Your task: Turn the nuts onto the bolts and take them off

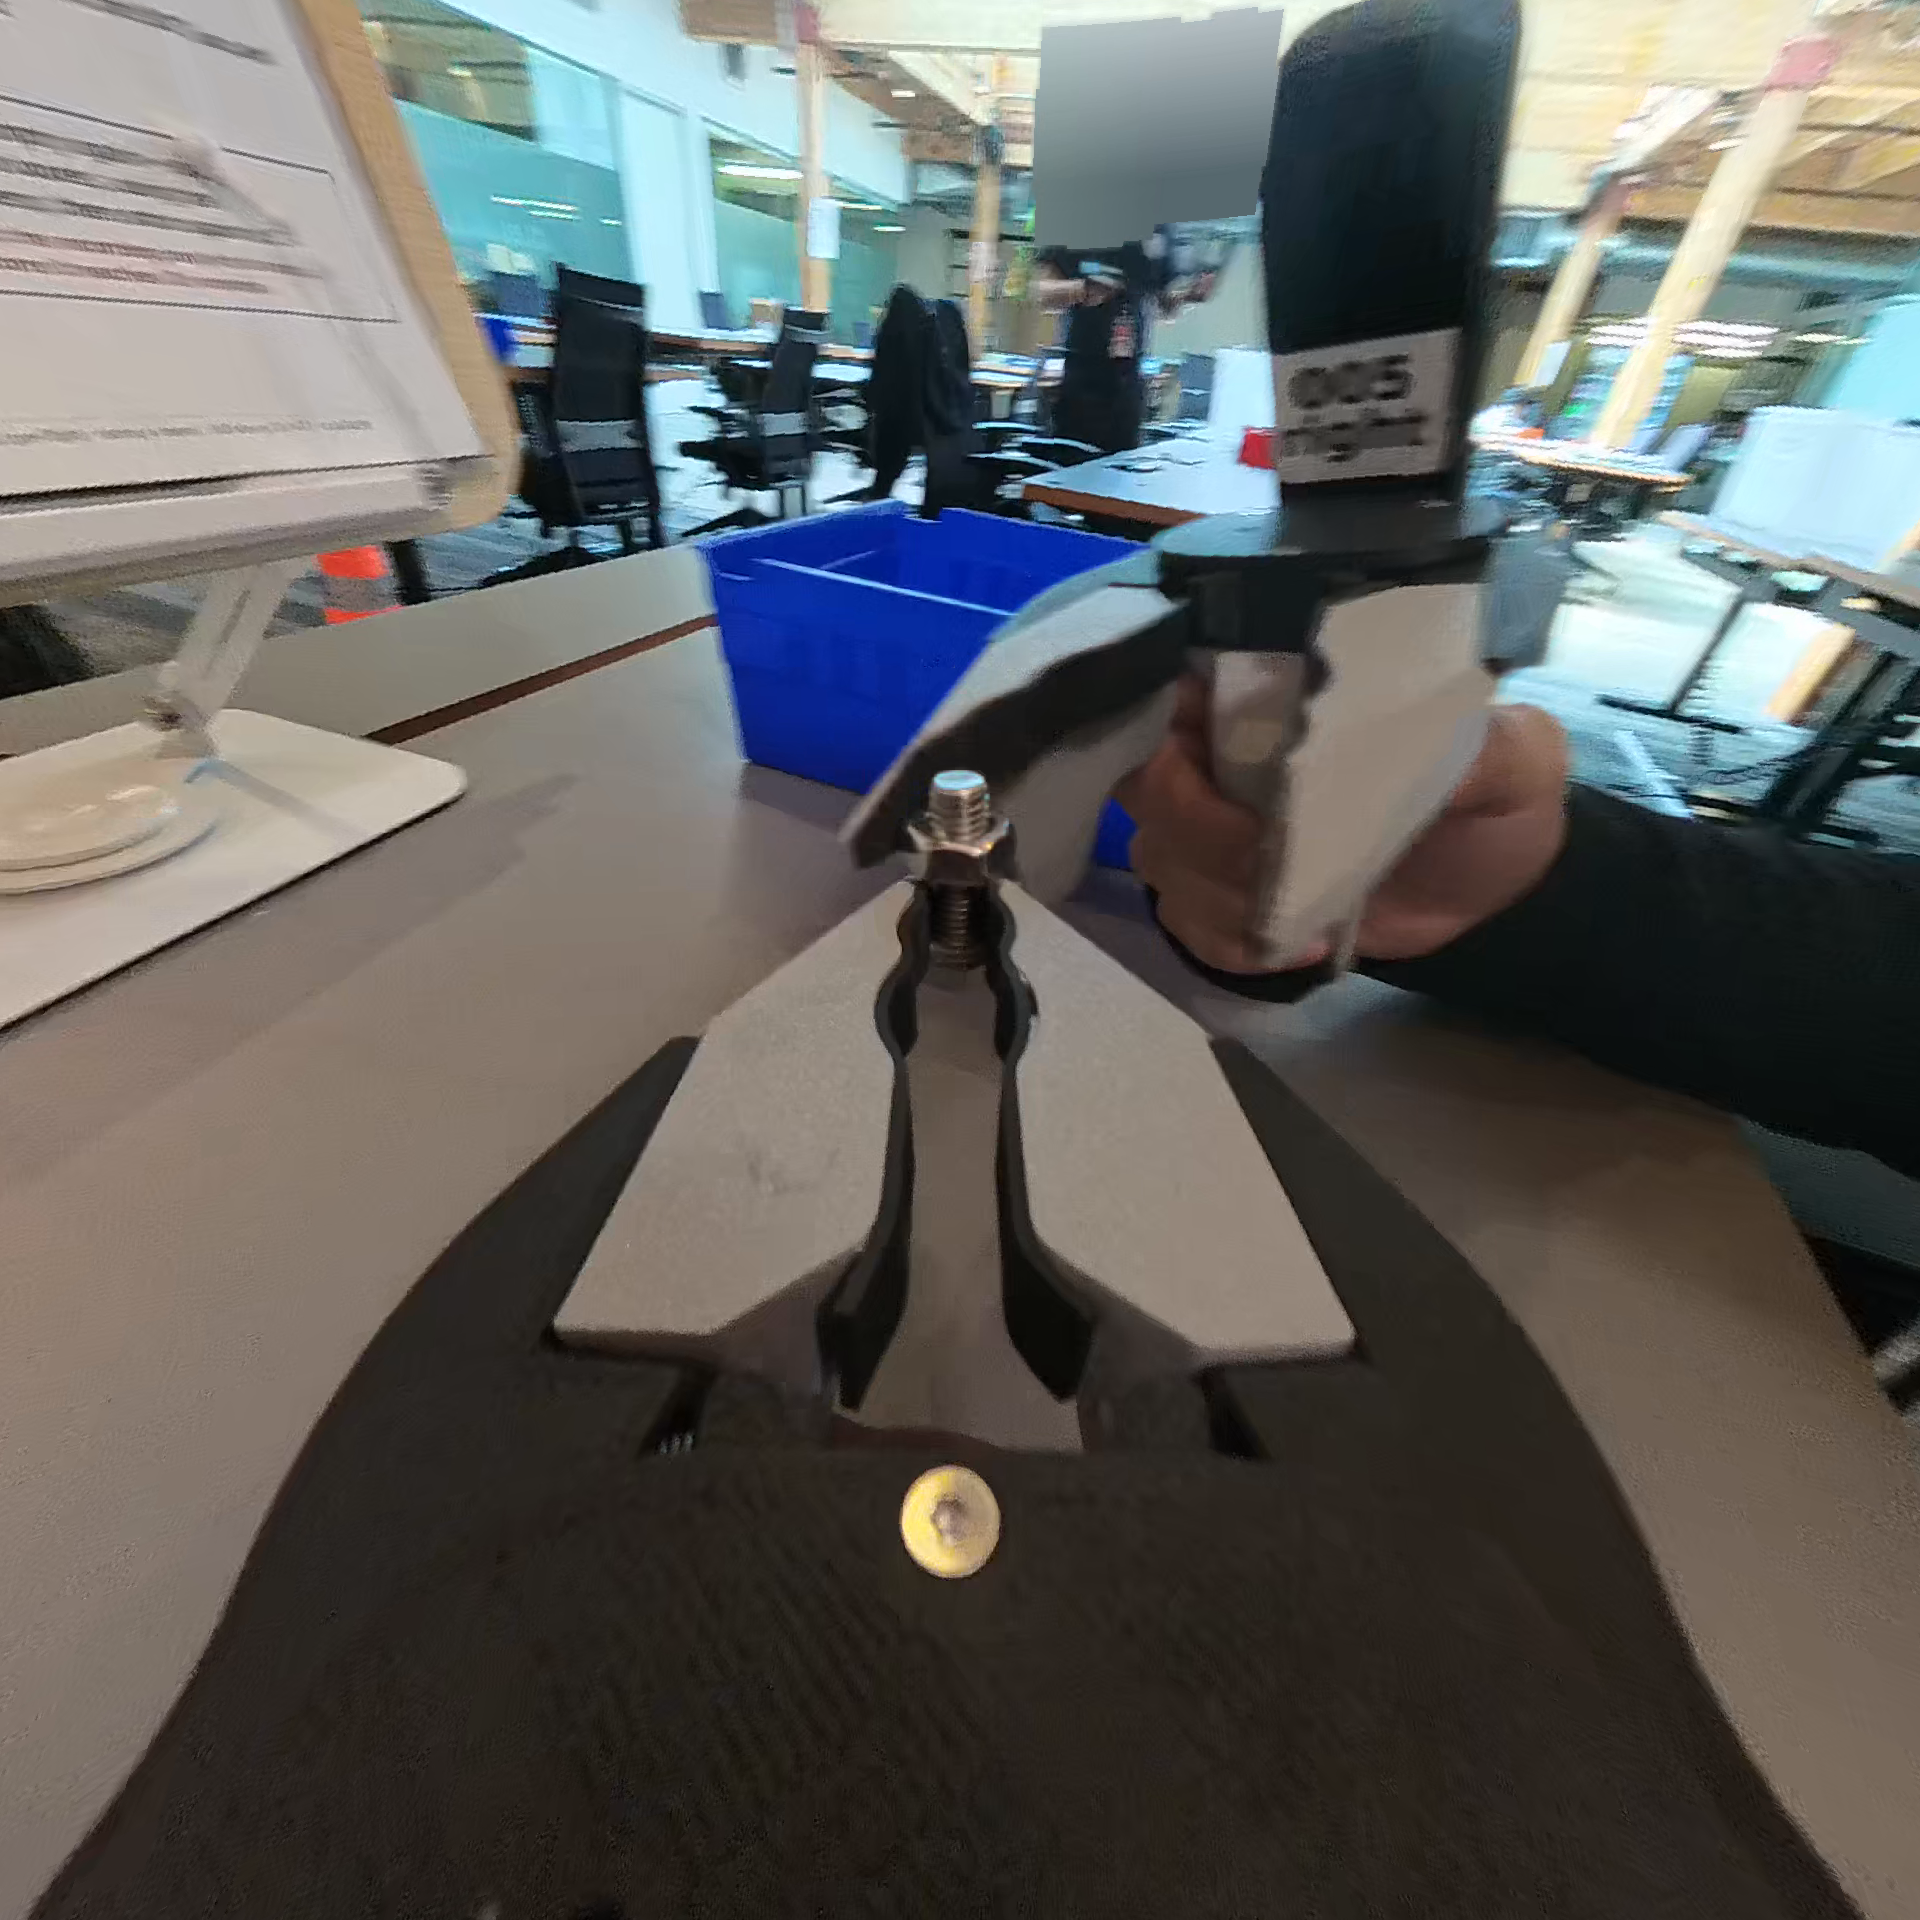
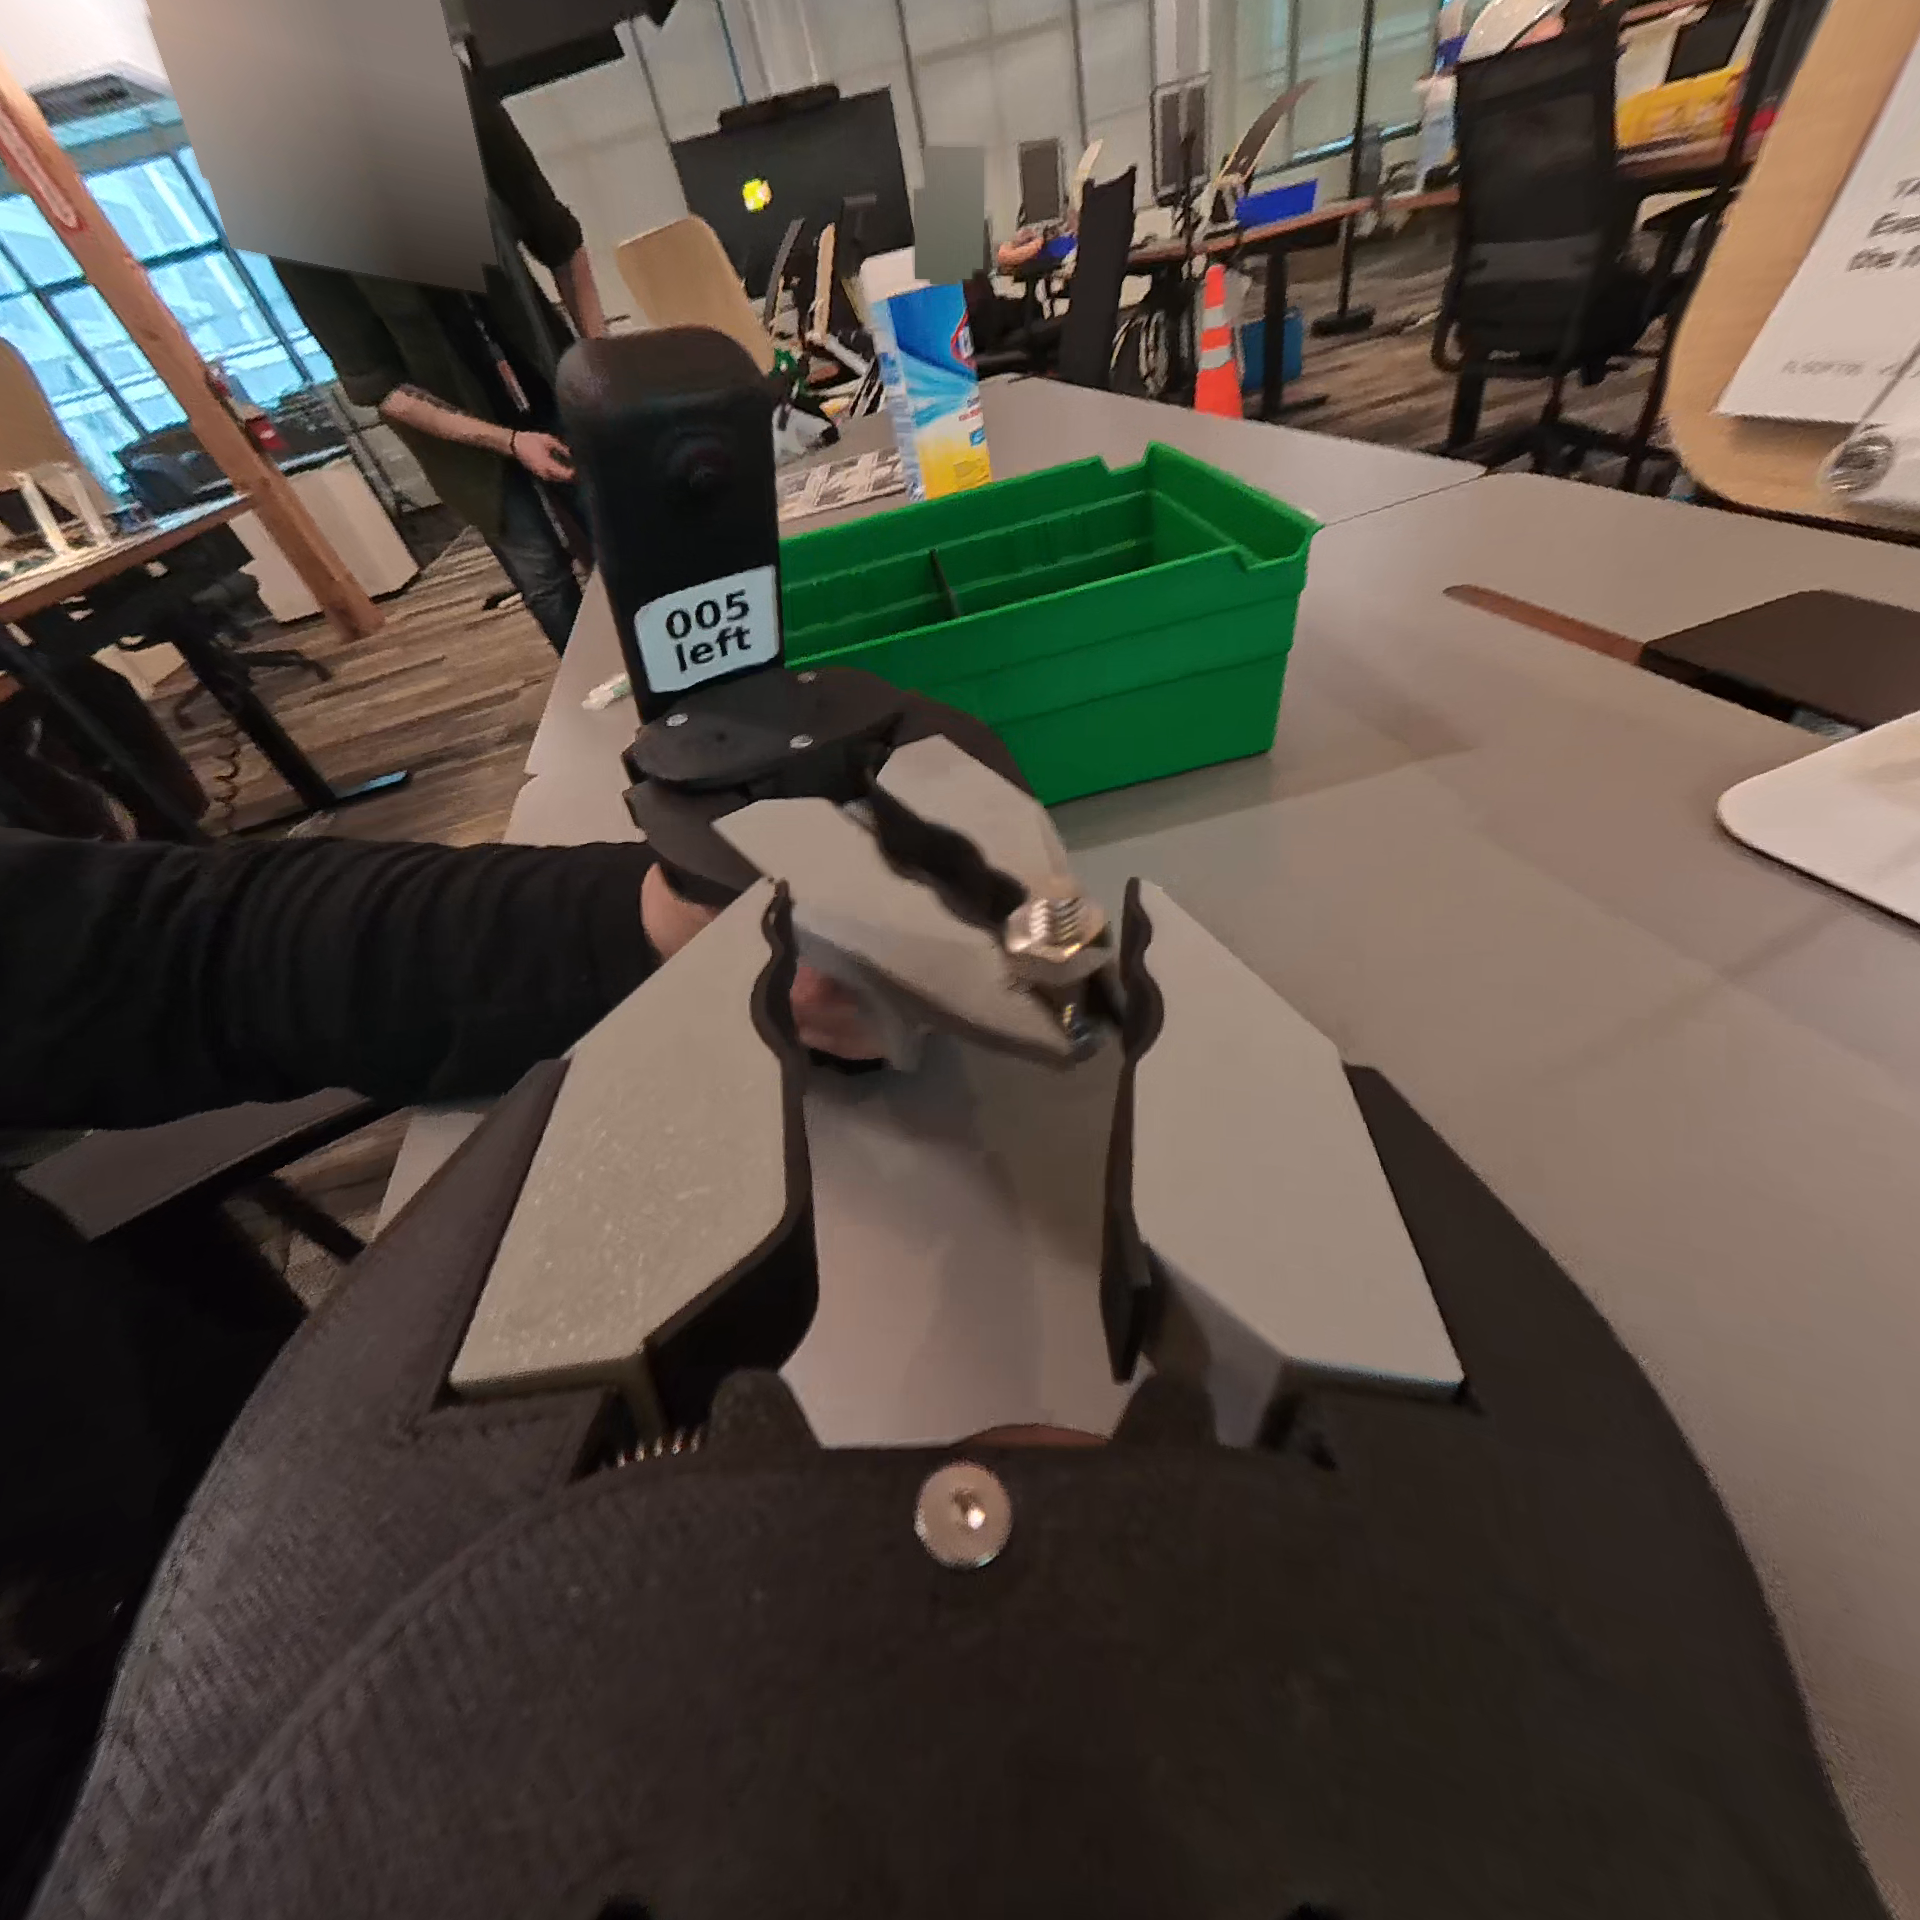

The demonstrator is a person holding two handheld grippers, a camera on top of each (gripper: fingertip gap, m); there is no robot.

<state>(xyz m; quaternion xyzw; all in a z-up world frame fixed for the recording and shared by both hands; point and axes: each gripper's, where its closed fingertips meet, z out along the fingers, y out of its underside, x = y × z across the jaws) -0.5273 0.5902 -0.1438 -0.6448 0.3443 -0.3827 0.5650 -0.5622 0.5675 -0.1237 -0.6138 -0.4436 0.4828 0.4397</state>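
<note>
1. Open office behind: black chairs, timber posts, an orange cone; everything sits over a grey matte tabletop [image 1: 582,831].
2. My left gripper [image 1: 954,940] has its grey fingers with black wavy pads clamped together on the threaded silver steel bolt [image 1: 956,805], gripping the shank low down, thread end pointing up.
3. Silver hex nut [image 1: 956,836] sits on the bolt thread just above my left gripper's fingertips, a few threads showing above it.
4. My right gripper [image 2: 951,940] is spread apart. In the right wrist view the nut [image 2: 1055,930] lies between its fingertips, close to the right-hand finger; cannot tell if either pad touches it.
5. In the left wrist view the right gripper's grey fingers [image 1: 966,717] sit around the nut from behind.
6. Blue plastic divided bin [image 1: 831,644] on the tabletop behind the bolt.
7. Green plastic divided bin [image 2: 1143,665] on the tabletop beyond my left gripper, well apart from the bolt.
8. White stand base with a tilted paper sheet [image 1: 208,790] to the left.
</note>
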